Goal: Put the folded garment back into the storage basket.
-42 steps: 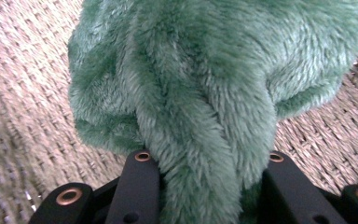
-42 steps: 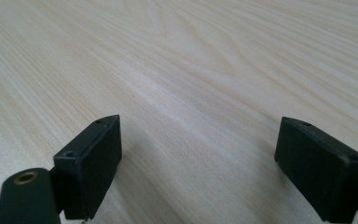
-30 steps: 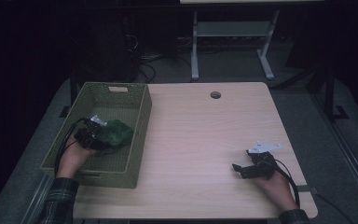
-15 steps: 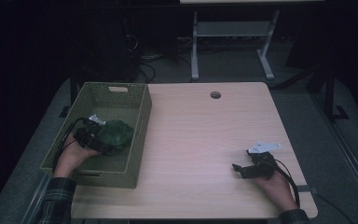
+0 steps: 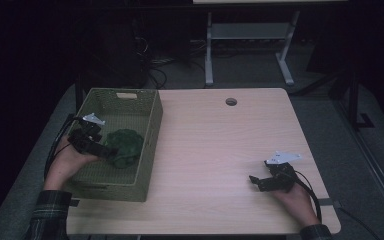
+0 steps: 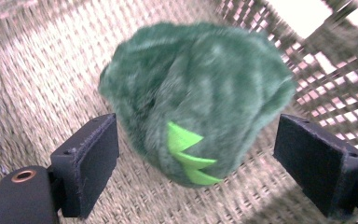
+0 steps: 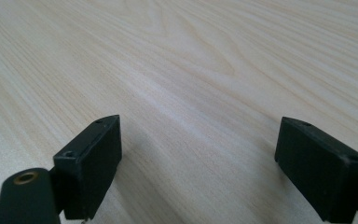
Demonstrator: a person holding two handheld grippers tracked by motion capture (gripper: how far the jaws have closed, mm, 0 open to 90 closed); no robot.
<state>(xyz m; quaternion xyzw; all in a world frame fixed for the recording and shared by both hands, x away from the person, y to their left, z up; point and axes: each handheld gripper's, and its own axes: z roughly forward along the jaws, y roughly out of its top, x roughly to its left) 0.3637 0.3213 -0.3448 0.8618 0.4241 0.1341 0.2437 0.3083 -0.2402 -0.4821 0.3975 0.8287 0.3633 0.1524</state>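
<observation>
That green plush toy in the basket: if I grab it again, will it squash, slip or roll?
The plush toy looks furry and rounded, so it probably squashes between the fingers rather than slipping. It seems light for its size. On the basket weave it would likely settle, not roll far; the left gripper has just been opening, pads off it.

The bench point(image 5: 220, 150) is pale wood with fine grain. A round hole point(image 5: 231, 101) sits in its top near the far edge. Beyond that far edge, on the dark floor point(image 5: 330, 125), stands a grey metal frame point(image 5: 247, 45) with two legs and a crossbar. To the frame's left, also behind the bench, black cables point(image 5: 152, 60) lie in a tangle. To the bench's right, a dark post point(image 5: 352, 97) rises from the floor. The room beyond is too dark to read.
</observation>
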